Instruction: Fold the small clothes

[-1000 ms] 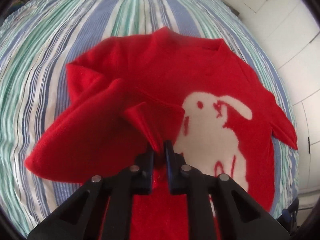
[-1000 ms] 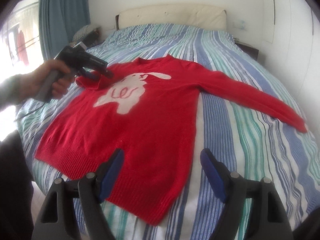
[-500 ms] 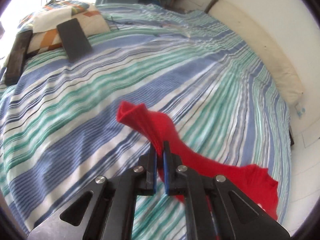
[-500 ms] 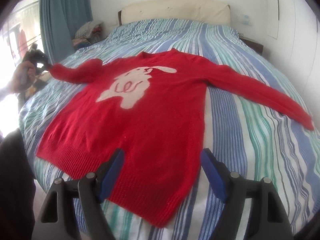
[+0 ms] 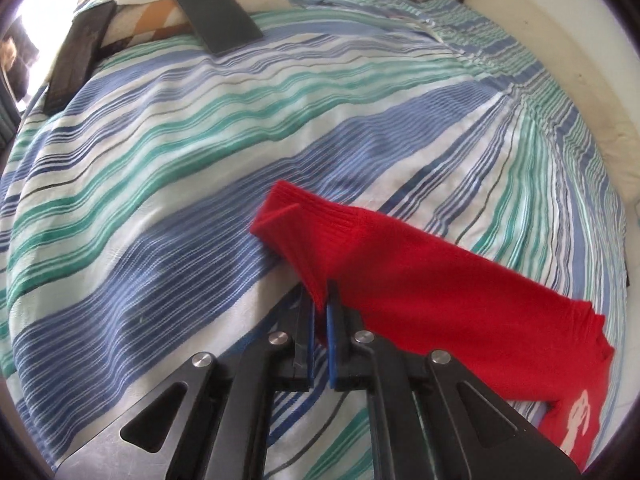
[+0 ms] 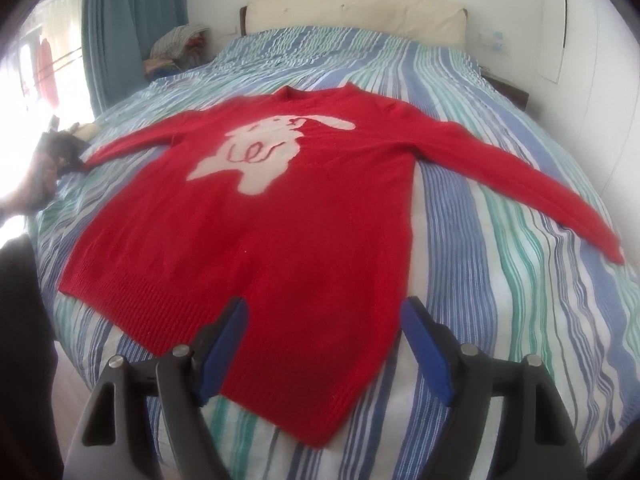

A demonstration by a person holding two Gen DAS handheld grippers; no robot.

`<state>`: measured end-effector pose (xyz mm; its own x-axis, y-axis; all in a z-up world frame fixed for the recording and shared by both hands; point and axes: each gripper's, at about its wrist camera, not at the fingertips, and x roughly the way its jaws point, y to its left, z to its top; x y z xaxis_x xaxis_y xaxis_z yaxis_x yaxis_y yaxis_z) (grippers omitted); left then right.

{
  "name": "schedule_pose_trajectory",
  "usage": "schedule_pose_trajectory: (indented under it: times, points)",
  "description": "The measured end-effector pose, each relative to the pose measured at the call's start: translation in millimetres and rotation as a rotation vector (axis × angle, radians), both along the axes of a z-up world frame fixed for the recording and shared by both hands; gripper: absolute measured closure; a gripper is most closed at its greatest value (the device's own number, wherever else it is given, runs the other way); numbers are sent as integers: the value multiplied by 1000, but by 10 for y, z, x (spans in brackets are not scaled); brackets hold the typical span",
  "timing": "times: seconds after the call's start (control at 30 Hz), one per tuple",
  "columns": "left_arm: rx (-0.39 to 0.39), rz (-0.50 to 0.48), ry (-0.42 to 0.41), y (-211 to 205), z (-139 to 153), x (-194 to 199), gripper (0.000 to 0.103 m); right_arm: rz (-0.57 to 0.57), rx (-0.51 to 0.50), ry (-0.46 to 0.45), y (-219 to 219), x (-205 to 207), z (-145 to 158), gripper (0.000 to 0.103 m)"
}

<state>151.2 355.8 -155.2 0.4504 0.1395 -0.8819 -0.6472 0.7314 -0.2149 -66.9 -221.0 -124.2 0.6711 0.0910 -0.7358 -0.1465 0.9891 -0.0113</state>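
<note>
A red sweater (image 6: 280,216) with a white rabbit print lies face up on the striped bed (image 6: 500,240), both sleeves spread out. My left gripper (image 5: 320,296) is shut on the cuff edge of the left sleeve (image 5: 420,280), stretched low over the bed. That gripper and its hand show small at the far left of the right wrist view (image 6: 60,152). My right gripper (image 6: 322,320) is open and empty, hovering over the sweater's bottom hem.
A patterned pillow (image 5: 168,16) with a dark flat device (image 5: 218,16) on it lies at the bed's far corner. A cream headboard (image 6: 352,8), blue curtain (image 6: 132,20) and a clothes pile (image 6: 176,44) stand behind the bed.
My left gripper pulled the sleeve off the sweater's chest out to the left, laying it straight on the bed. The right gripper barely moved.
</note>
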Motion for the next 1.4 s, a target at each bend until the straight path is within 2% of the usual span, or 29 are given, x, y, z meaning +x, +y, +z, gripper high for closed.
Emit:
schedule_pose_trajectory:
  times: [0.1,0.13,0.17,0.23,0.27,0.3,0.33,0.5,0.63,0.77,0.83,0.93,1.0,1.1,1.17,1.27,1.4]
  points:
    - [59,-58,40,-80,-26,64,100,8,-10,6,23,1,-17,26]
    - [47,-78,49,-86,-35,76,99,10,-12,6,30,-2,-18,26]
    - [40,-81,49,-74,-16,56,93,12,-12,6,33,-3,-17,25]
    - [15,-52,10,-7,89,-65,76,14,-11,1,30,-16,-8,25]
    - [10,-23,-10,35,153,-141,48,13,-9,-3,27,-23,2,25]
    - [18,6,-35,79,226,-223,31,10,-6,-8,20,-29,13,26]
    - [30,25,-61,117,296,-295,28,6,-2,-12,7,-32,24,26]
    - [23,-28,-75,141,397,-335,28,-11,27,-8,-43,-11,34,25]
    - [67,-144,-119,-197,475,-182,24,-12,28,-5,-41,0,30,26]
    - [82,-253,-119,-564,428,101,18,-15,4,4,-14,-7,9,26]
    - [71,-246,-84,-592,310,222,13,-16,-4,9,-5,-15,-4,25]
    - [38,-160,40,-411,-26,309,13,-16,-17,11,6,-31,-9,25]
    - [10,-151,18,-325,-71,218,16,-15,-23,10,10,-34,-7,26]
    - [47,-199,4,-424,106,41,16,-19,-19,3,1,-45,2,25]
    - [40,-246,-29,-560,248,-148,16,-24,-9,-5,-17,-46,18,26]
    - [-13,-334,-79,-875,429,-466,13,-31,14,-10,-52,-10,29,26]
    - [-102,-475,-128,-1527,568,-767,13,-52,47,-8,-122,23,37,25]
